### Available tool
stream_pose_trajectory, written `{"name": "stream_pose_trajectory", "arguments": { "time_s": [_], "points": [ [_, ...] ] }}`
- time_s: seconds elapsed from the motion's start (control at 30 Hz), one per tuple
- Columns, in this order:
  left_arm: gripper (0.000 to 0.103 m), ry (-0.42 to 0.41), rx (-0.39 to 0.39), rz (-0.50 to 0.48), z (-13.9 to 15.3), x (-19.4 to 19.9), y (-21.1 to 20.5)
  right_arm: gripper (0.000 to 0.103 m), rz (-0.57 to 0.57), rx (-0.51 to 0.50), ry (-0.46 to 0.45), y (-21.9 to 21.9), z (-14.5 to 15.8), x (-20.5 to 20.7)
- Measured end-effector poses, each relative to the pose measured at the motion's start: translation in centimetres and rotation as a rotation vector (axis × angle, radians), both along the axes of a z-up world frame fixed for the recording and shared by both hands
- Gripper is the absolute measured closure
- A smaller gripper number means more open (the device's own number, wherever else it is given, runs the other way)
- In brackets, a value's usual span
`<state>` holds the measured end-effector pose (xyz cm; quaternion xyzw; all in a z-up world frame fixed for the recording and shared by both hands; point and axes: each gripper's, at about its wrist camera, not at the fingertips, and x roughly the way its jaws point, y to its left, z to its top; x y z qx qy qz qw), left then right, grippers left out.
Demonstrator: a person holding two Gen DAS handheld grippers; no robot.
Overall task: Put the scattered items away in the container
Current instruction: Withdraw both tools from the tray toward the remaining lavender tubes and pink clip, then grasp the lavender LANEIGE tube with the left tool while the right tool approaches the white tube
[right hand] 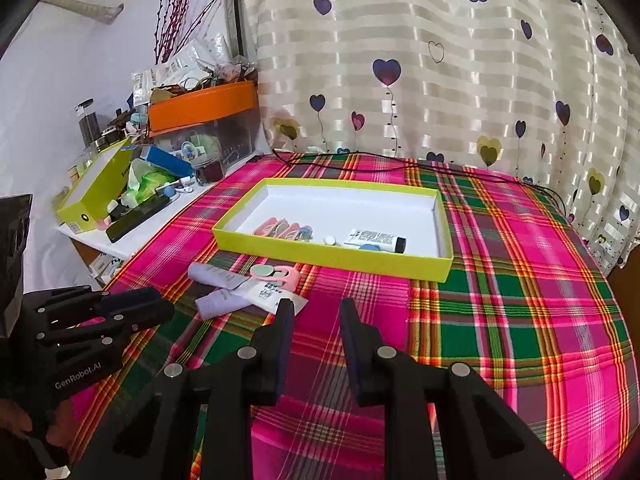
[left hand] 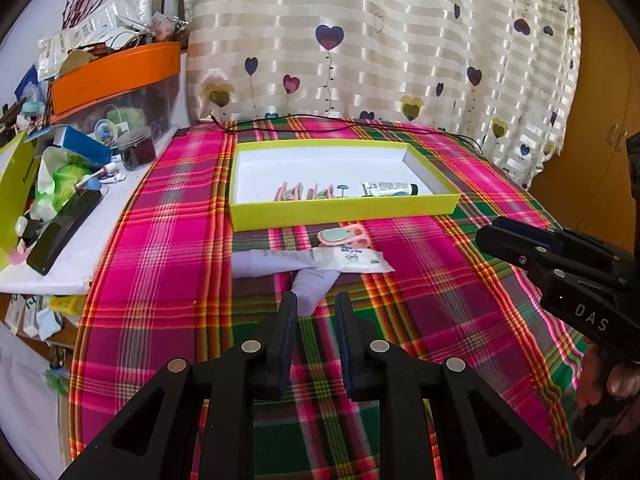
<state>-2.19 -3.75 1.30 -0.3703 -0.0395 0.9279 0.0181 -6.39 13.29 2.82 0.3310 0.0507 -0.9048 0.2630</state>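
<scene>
Lilac tubes (left hand: pixel 276 261), two; one sachet (left hand: pixel 352 260)

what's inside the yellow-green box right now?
Inside the yellow-green box: pink clips, a small white round piece, a white tube with a black cap. A blue item beside the tube is half hidden by the front wall.

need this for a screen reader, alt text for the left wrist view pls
The open black left gripper points at two lilac tubes and a white sachet on a plaid tablecloth, before a part-filled lime-green cardboard tray.
</scene>
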Motion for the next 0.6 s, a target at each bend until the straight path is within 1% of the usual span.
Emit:
{"name": "stream_pose_trajectory", "arguments": {
  "time_s": [0.13,0.6],
  "points": [
    [0.077,-0.004,0.000,-0.012,-0.3,0.2,-0.3,0.079,0.018,0.001,-0.012,-0.3,-0.4,0.1],
    [0.076,-0.004,0.007,-0.030,-0.8,0.5,-1.2,0.078,0.037,-0.001,-0.033,-0.8,-1.0,0.1]
  ]
}}
